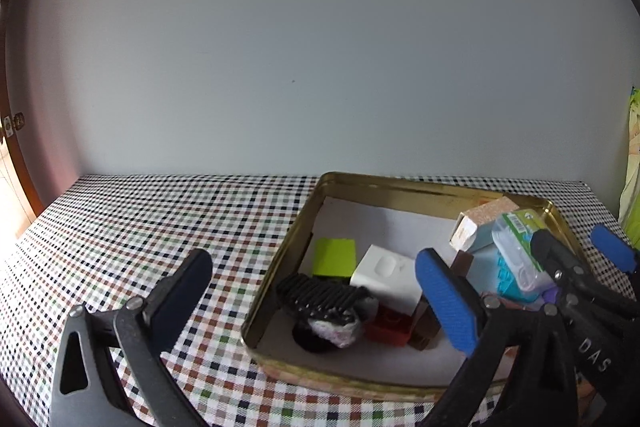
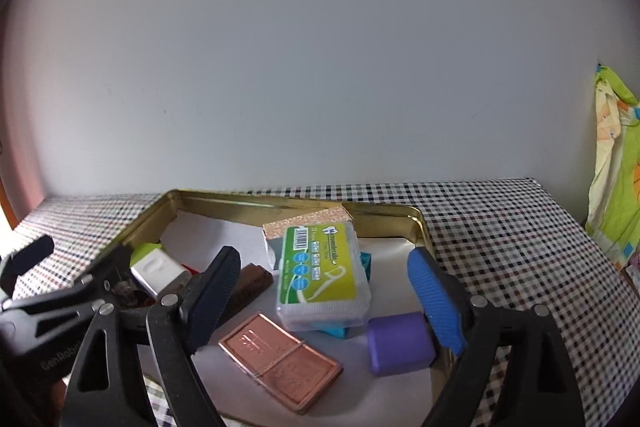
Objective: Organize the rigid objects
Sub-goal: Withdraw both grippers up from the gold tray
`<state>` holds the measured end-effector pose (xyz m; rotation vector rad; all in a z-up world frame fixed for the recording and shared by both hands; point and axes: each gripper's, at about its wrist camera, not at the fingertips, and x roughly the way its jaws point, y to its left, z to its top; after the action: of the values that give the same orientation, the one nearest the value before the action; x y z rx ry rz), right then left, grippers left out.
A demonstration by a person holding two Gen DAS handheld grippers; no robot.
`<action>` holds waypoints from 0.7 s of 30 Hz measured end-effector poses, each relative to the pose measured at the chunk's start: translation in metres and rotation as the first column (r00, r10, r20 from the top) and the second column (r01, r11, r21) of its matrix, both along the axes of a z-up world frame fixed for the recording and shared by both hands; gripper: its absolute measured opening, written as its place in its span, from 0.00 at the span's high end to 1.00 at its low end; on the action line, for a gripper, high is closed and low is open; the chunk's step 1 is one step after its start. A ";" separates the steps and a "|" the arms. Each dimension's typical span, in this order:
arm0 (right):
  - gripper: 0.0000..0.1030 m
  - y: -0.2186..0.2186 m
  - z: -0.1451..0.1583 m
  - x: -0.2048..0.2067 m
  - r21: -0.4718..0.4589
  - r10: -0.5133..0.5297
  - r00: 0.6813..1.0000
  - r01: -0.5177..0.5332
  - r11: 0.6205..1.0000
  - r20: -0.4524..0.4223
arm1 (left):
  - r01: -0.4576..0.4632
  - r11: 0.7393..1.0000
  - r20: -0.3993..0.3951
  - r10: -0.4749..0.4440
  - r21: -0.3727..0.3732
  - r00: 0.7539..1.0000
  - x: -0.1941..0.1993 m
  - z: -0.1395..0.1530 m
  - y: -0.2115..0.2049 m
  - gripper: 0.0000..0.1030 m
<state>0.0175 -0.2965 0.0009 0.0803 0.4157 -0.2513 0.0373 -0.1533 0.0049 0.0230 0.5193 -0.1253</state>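
A checked table (image 1: 140, 227) holds a gold tin (image 2: 256, 202) at its far right. In the tin, a floss box (image 2: 320, 271) lies long axis near-to-far, barcode end far, atop a teal block (image 2: 334, 330). Both the left gripper (image 1: 320, 303) and right gripper (image 2: 326, 303) gape empty.

Home, checked tablecloth (image 1: 160, 219), wooden door (brass latch) (image 1: 16, 123), patterned fabric (image 2: 616, 163)

— What was held in the gold tin (image 2: 256, 205)?
— A clear floss box (image 2: 322, 273) with a green label was stacked on a teal block (image 2: 366, 263); a copper plate (image 2: 280, 359) and a purple block (image 2: 400, 343) were laid flat in front.
— And leftward?
— A white case (image 1: 386, 277), a lime block (image 1: 334, 257) and a red brick (image 1: 388, 325) were clustered.
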 end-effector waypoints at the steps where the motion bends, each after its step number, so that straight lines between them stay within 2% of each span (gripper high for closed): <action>1: 0.15 0.001 0.001 -0.005 -0.003 -0.009 1.000 0.009 1.000 0.024 | 0.002 1.000 0.001 -0.002 0.002 1.000 -0.002 -0.001 0.001 0.00; 7: 0.15 0.004 0.008 -0.033 -0.035 -0.067 0.987 0.073 0.997 0.145 | -0.027 0.999 0.080 0.024 0.036 0.996 -0.017 0.001 0.001 0.00; 13: 0.15 0.002 0.010 -0.051 -0.006 -0.110 0.975 0.114 0.993 0.193 | -0.024 0.998 0.107 0.018 0.058 0.994 -0.027 -0.001 -0.001 0.00; 17: 0.15 0.006 0.012 -0.057 -0.031 -0.107 0.968 0.117 0.993 0.226 | -0.028 0.999 0.154 0.021 0.044 0.988 -0.040 0.002 0.003 0.00; 21: 0.15 0.013 0.014 -0.062 -0.062 -0.088 0.963 0.107 0.992 0.253 | -0.012 0.999 0.158 0.006 0.035 0.987 -0.048 0.004 0.006 0.00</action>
<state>-0.0447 -0.2831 0.0152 0.0574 0.1508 -0.3499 -0.0103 -0.1471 0.0085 0.0651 0.3631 -0.1040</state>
